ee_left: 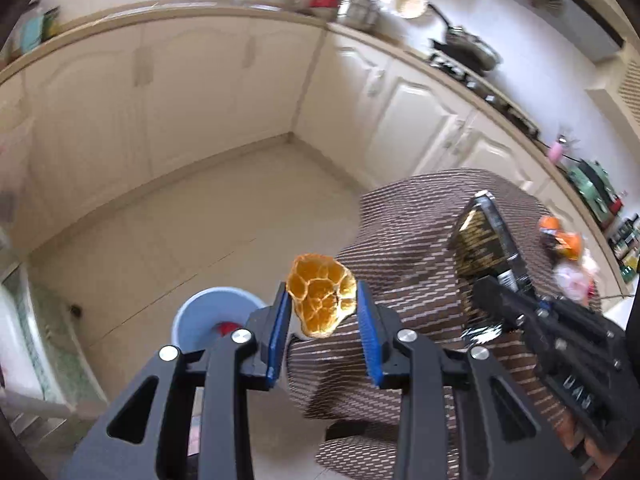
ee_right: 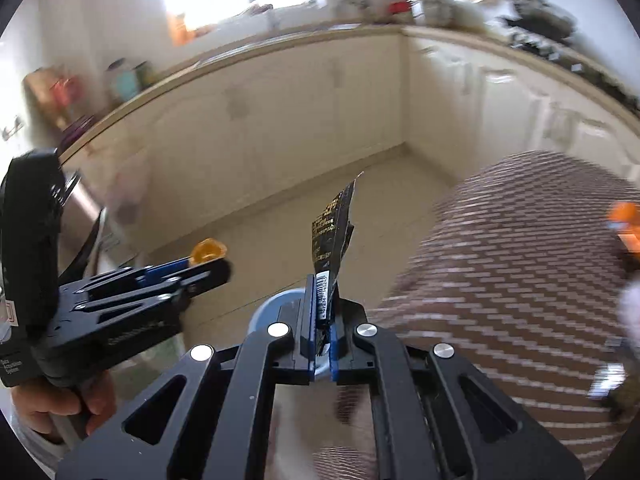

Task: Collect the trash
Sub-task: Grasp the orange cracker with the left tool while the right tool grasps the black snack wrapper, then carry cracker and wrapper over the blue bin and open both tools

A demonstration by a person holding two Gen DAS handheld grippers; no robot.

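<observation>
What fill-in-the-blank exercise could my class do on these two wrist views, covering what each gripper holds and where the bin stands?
1. The left gripper is shut on a piece of dried orange ____.
2. The right gripper pinches a torn black foil ____ with gold print and a barcode.
3. The round light-blue plastic bin stands on the ____.
4. The table edge wears a brown-and-white woven ____.

Missing words: peel; wrapper; floor; cloth

Left gripper [ee_left: 322,312] tilts downward above the blue bin [ee_left: 208,312], blue pads clamped on an orange peel [ee_left: 322,296]. Right gripper [ee_right: 320,344], beside it, pinches a black wrapper [ee_right: 332,236] tight. A hand [ee_right: 52,408] grips the left handle.
</observation>
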